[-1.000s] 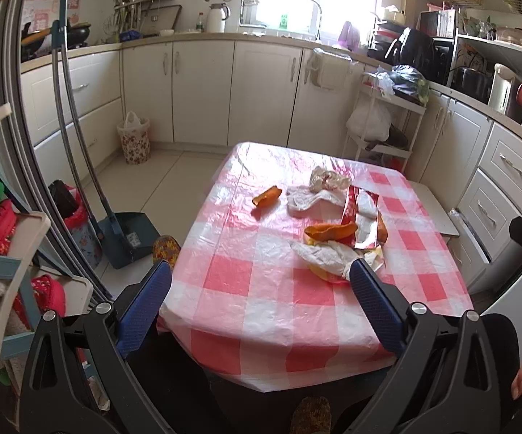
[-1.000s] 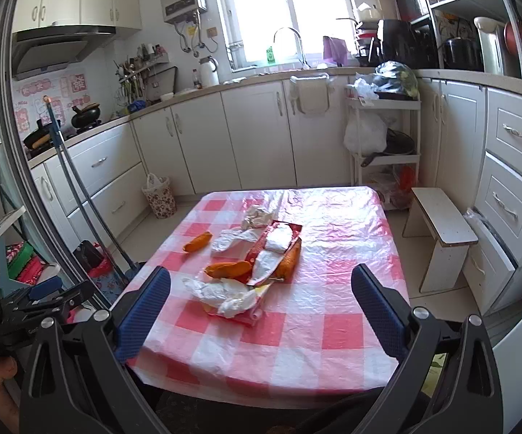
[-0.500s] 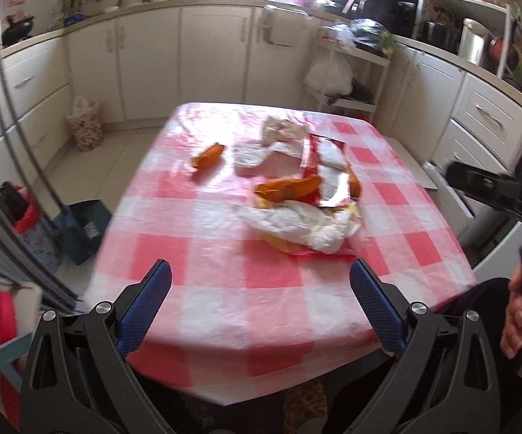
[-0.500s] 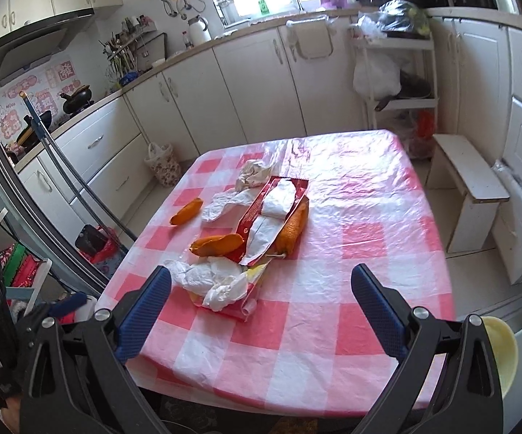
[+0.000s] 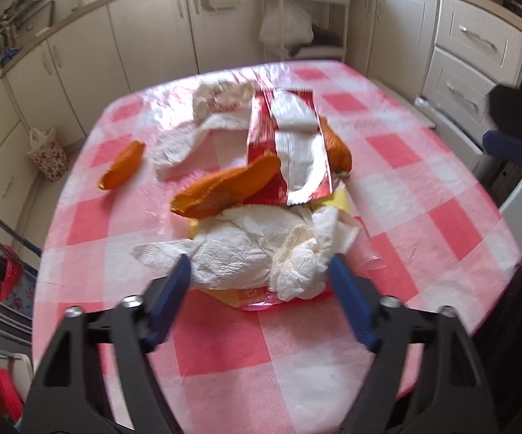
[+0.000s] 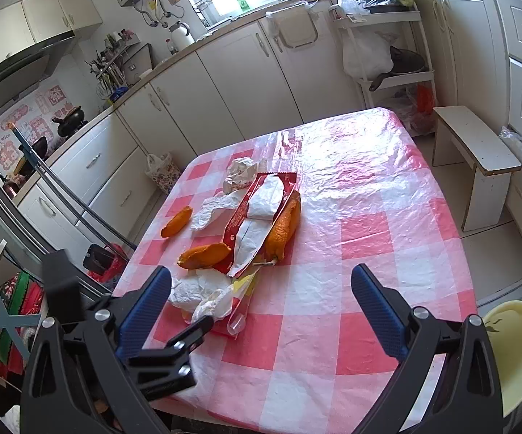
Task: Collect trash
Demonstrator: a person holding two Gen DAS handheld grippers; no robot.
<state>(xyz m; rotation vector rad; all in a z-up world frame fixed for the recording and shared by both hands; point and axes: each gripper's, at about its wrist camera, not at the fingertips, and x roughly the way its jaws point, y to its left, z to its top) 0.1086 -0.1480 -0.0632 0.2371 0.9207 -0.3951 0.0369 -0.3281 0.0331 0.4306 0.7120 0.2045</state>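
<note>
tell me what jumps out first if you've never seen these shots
A heap of trash sits mid-table on the red-checked tablecloth: crumpled white tissue nearest, a red wrapper behind it, orange peels around. The left hand-held gripper is open, its fingers flanking the tissue; the right hand-held gripper hangs open above the table's near edge.

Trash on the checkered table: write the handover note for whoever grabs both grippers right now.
Left gripper: open, empty, fingers either side of the crumpled white tissue at the near end of the pile; not closed on it.
Right gripper: open, empty, above the table's near edge.
Trash, all on the pink checkered tablecloth: red wrapper with tissue on it, orange peels against it, one peel apart to the left, a paper wad at the far end.
Done: nothing collected.
Left: grasp the near tissue, then the rest. The small lined bin by the cabinets seems a likely drop.
</note>
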